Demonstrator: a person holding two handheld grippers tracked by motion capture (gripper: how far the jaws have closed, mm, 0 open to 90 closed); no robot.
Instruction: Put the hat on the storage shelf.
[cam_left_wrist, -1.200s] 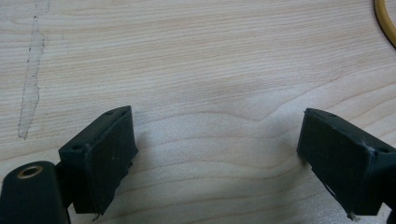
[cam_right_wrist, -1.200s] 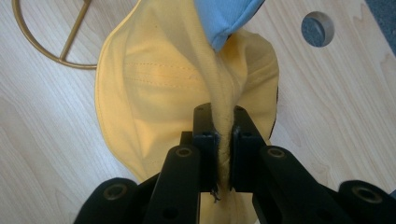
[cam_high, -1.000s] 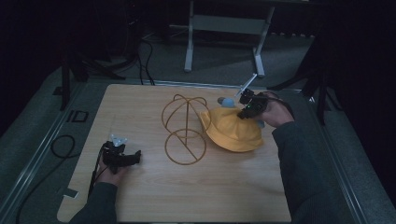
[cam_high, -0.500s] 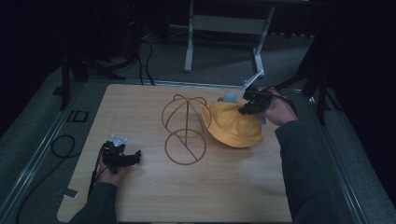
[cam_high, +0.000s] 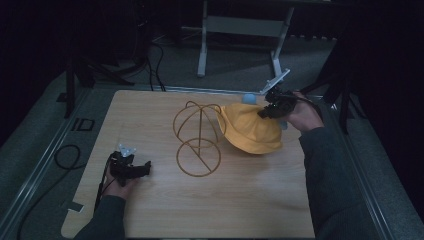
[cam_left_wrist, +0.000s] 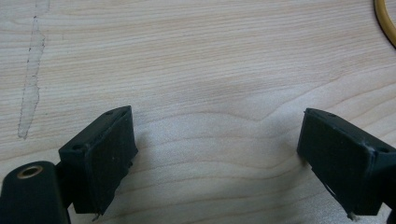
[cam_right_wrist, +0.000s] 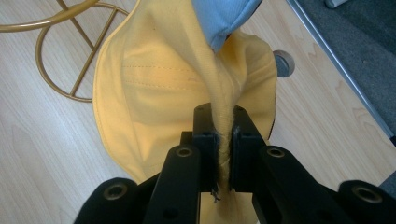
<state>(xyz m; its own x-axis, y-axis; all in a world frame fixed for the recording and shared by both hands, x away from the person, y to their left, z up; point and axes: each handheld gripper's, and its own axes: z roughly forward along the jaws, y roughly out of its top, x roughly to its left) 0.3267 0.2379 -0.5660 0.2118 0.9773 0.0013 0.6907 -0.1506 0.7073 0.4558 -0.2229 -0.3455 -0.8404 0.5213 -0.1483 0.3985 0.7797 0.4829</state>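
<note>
The round-brimmed yellow fabric hat (cam_high: 252, 131) lay on the pale wooden table (cam_high: 240, 205), just right of the gold wire hat stand (cam_high: 197, 137), its near edge touching the stand's dome.

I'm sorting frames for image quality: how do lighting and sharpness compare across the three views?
High view: dim, the surroundings nearly black, the table lit moderately, yellow hat and wire stand soft but readable. Left gripper view: bright, even light, crisp wood grain, soft shadows under the left gripper. Right gripper view: well lit, the hat's stitching sharp, the right gripper slightly soft near the lens.
</note>
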